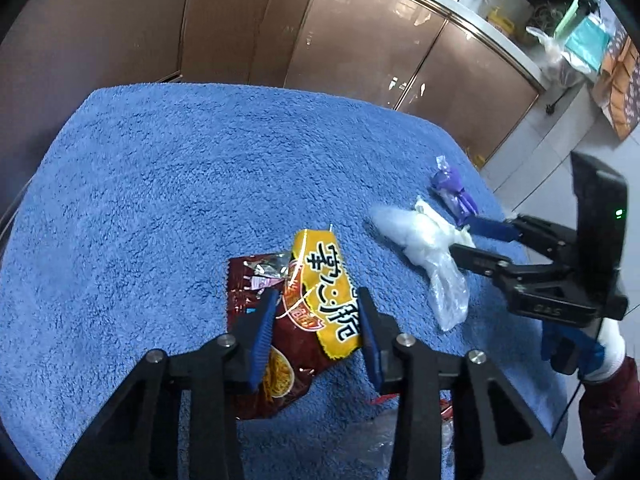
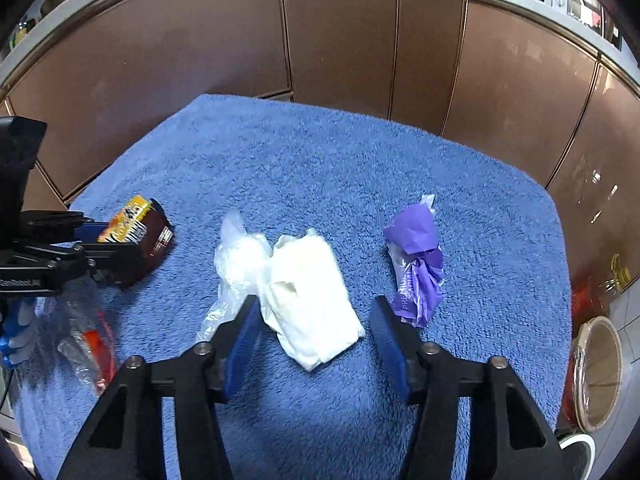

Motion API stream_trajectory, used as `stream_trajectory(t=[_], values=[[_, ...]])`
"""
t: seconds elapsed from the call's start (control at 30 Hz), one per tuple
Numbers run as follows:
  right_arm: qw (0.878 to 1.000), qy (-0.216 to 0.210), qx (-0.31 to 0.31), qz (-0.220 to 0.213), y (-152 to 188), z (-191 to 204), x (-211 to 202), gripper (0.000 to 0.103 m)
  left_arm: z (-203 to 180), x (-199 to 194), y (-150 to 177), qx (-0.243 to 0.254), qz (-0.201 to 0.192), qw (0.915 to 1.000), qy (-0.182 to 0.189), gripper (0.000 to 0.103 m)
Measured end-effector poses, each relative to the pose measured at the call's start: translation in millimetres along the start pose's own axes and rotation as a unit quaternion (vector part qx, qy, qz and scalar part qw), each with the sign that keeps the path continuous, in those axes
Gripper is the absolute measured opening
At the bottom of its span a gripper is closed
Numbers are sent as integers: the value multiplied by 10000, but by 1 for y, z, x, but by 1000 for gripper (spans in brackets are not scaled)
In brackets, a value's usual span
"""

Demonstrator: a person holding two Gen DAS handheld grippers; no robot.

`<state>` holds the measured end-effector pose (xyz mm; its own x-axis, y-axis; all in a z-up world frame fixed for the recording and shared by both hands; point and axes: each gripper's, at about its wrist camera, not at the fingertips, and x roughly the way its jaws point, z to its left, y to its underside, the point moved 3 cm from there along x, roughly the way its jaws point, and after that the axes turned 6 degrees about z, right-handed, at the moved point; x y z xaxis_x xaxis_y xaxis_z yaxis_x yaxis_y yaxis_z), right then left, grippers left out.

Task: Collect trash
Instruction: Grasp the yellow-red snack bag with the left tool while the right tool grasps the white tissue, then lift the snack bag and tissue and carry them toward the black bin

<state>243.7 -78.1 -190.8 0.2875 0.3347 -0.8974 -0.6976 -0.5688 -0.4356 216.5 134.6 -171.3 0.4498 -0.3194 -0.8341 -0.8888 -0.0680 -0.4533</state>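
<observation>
Presently the left gripper point(image 1: 316, 320) has its jaws set around the crinkled red-and-yellow foil snack wrapper point(image 1: 308, 300), pads seemingly pressing its edges, while the right gripper point(image 2: 314, 332) stands with jaws open astride the crumpled white paper wad point(image 2: 308, 292). Risk: slick foil may slip out, or the pads may snag the blue terry towel point(image 2: 320, 168) covering the counter. Brown glossy cabinet doors point(image 2: 340, 40) stand behind.

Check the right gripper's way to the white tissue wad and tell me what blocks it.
Nothing visible blocks it. The right gripper already straddles the white tissue wad on the blue towel, pads clear of it. A clear plastic bag touches the wad's left side; the purple wrapper lies apart, right.
</observation>
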Motion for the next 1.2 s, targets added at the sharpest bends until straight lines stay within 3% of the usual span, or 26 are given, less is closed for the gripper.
stream_trajectory(t=[0.17,0.33,0.8,1.0,1.13,1.2], values=[[9999,-17,155,-38,0,-7,1,28,4,-5,3,-156,-38,9998,112,24],[9984,-168,476,-252,4,-14,-18,9,8,-20,8,-362,-174,9990,200,21],[9947,-188,567,-841,32,19,-114,7,-16,-126,38,-268,-945,9951,74,21],[9954,-258,533,-747,46,32,-122,7,-29,-153,51,-218,-1176,9927,132,21],[9960,-317,644,-528,53,31,-101,32,-29,-158,54,-228,-1235,9920,142,21],[9962,-308,692,-433,54,30,-90,37,-23,-157,54,-293,-1237,9918,156,21]])
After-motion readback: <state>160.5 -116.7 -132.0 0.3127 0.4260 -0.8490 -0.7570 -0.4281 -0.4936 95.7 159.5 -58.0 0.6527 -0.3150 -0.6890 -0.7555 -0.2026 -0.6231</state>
